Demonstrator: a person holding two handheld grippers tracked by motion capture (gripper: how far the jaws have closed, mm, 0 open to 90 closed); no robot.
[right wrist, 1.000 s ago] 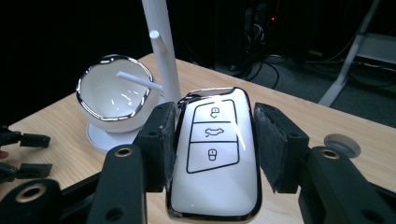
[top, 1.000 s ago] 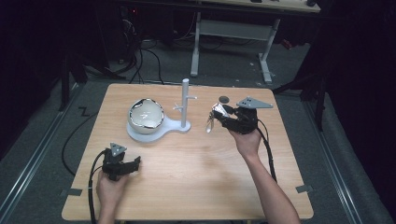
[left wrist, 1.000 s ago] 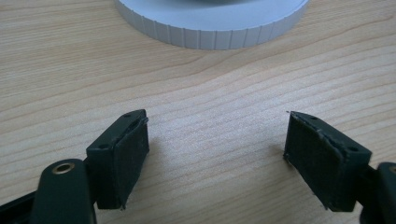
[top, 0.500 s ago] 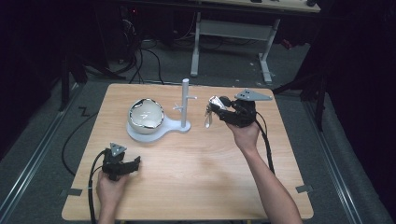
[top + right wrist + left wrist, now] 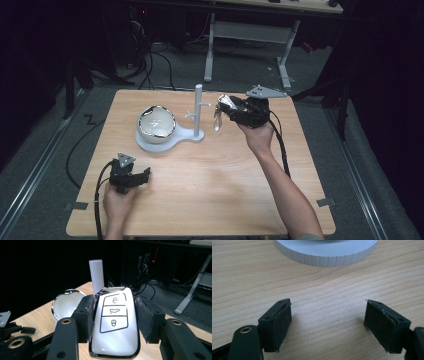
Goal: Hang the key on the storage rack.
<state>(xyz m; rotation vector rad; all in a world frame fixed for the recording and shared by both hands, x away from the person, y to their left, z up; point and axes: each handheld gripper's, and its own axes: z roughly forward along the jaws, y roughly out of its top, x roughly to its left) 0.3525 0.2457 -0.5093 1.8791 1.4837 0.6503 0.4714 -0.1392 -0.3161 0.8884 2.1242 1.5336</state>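
Right hand-held gripper [image 5: 223, 107] clamped on white car key fob [image 5: 114, 322], raised above the counter [image 5: 225, 185] just beside the white post [image 5: 198, 111] of the stand. Post directly ahead of the fob in the right gripper view, shiny bowl [image 5: 156, 121] on the stand's round base [image 5: 150, 145] farther left. Left hand-held gripper [image 5: 144, 175] jaws wide apart, nothing between, low over bare wood near the base's ribbed edge [image 5: 324, 258].
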